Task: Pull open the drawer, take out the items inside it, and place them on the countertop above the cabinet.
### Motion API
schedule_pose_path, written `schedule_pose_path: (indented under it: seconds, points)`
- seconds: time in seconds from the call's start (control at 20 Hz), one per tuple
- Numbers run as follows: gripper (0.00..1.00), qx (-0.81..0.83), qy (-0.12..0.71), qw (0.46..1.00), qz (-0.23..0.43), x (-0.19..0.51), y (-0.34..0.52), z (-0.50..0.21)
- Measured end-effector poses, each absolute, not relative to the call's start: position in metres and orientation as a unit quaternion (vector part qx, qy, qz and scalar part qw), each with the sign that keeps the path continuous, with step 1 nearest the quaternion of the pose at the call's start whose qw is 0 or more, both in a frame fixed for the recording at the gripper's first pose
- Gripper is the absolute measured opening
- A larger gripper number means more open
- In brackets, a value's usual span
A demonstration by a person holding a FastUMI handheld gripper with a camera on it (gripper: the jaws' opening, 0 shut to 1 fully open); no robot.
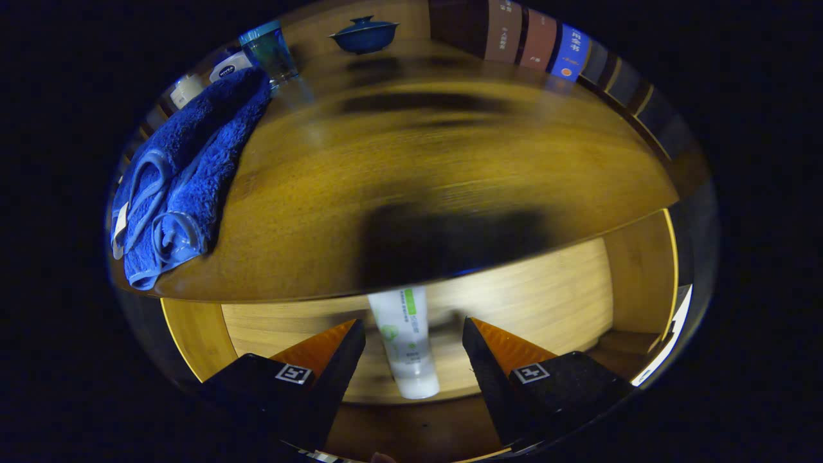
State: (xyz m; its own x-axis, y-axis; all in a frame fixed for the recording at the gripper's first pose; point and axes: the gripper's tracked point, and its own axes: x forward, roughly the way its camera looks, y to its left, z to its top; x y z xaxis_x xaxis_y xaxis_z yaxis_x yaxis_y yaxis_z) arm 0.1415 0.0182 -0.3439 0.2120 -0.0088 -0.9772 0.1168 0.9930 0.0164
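Between the two fingers of the tool (pixel 411 341) lies a white tube (pixel 406 341) with green print, lengthwise on the floor of the open drawer (pixel 553 302), its cap end toward the tool and its far end running under the front lip of the worktop (pixel 386 186). Fingers stand apart, one either side of the tube with a clear gap on both sides; neither touches it, so nothing is gripped yet. Tool sits low and level with the drawer mouth, likely so the fingers can straddle the tube along its long axis and close across its narrow width. Drawer is pulled out enough to show its pale wooden floor and side walls; whether other items lie deeper in cannot be told, since the worktop edge hides the back. Above and beyond the fingers, the worktop spreads wide, with a dark blurred shadow on it just over the tube. Up and to the left of the tool, a folded blue towel (pixel 186 173) rests on the worktop near its edge; beyond it stand a glass (pixel 270 51) and a small round tin (pixel 229 66). Far ahead sits a blue lidded bowl (pixel 364 34), and to the right a row of books (pixel 540 42) against the back. Bare wood ahead of the fingers looks the natural set-down spot.
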Motion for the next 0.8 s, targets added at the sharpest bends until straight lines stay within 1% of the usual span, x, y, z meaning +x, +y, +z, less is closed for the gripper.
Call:
schedule_pose_path:
  seconds: [0.2, 0.35, 0.4, 0.45, 0.6, 0.8]
  points:
    - [0.71, 0.045, 0.647, 0.761, -0.027, 0.133, 0.023, -0.362]
    - [0.49, 0.024, 0.639, 0.769, -0.023, 0.137, 0.029, -0.359]
    - [0.48, 0.027, 0.635, 0.772, -0.018, 0.135, 0.035, -0.358]
    - [0.41, 0.027, 0.63, 0.776, -0.02, 0.133, 0.033, -0.351]
    - [0.41, -0.005, 0.624, 0.781, -0.032, 0.121, 0.03, -0.328]
    - [0.41, -0.016, 0.598, 0.799, -0.051, 0.112, 0.024, -0.278]
